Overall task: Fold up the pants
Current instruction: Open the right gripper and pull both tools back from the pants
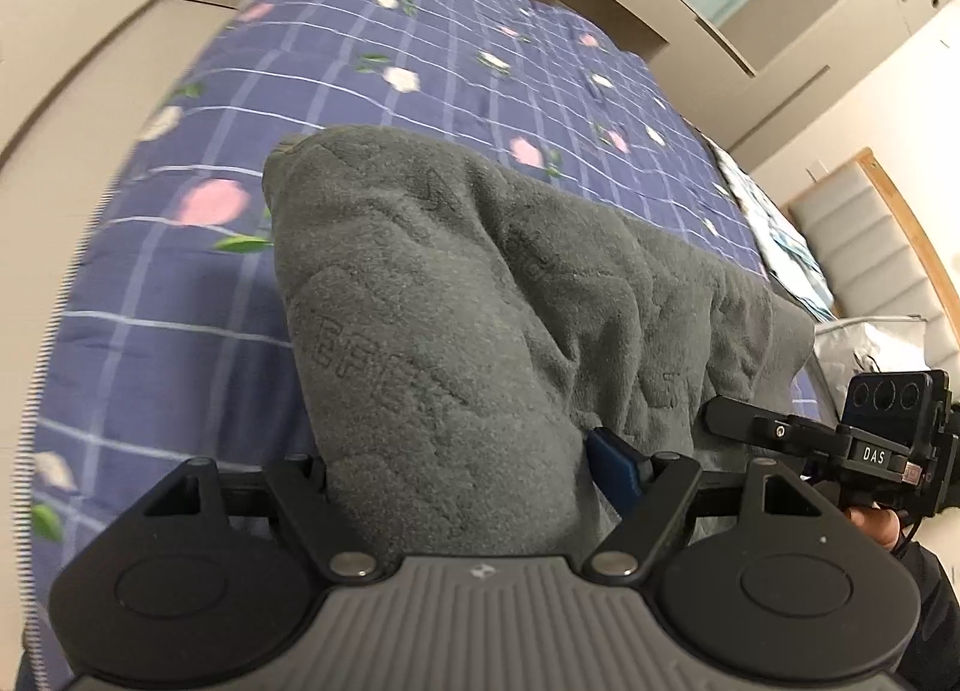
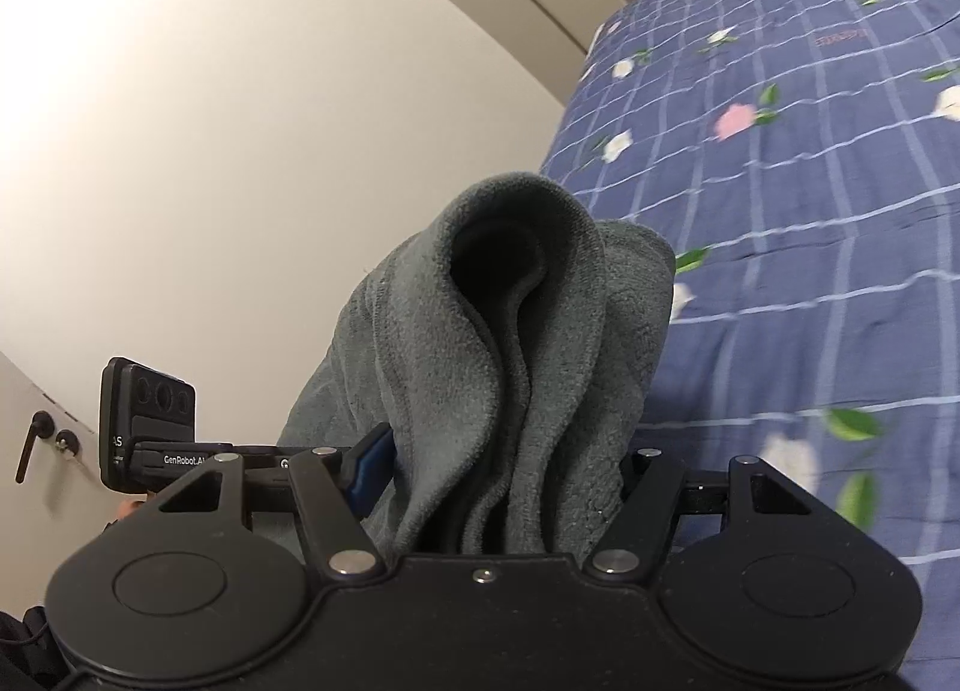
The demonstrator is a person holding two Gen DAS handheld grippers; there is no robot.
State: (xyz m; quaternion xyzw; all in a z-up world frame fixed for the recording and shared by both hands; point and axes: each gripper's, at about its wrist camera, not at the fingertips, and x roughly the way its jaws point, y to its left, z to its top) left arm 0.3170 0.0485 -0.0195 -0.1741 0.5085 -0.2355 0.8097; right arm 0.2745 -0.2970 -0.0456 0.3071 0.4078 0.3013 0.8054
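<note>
A blue checked floral bedspread (image 1: 480, 60) covers the bed. The grey fleece pants (image 1: 456, 295) hang stretched between both claws: left claw (image 1: 456, 469) and right claw (image 2: 504, 469) each clamp a bunched end, side by side, above the bed.

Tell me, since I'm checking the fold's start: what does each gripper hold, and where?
Both hold the grey fleece pants: the left gripper a bunched end, the right gripper another bunched, layered edge.
</note>
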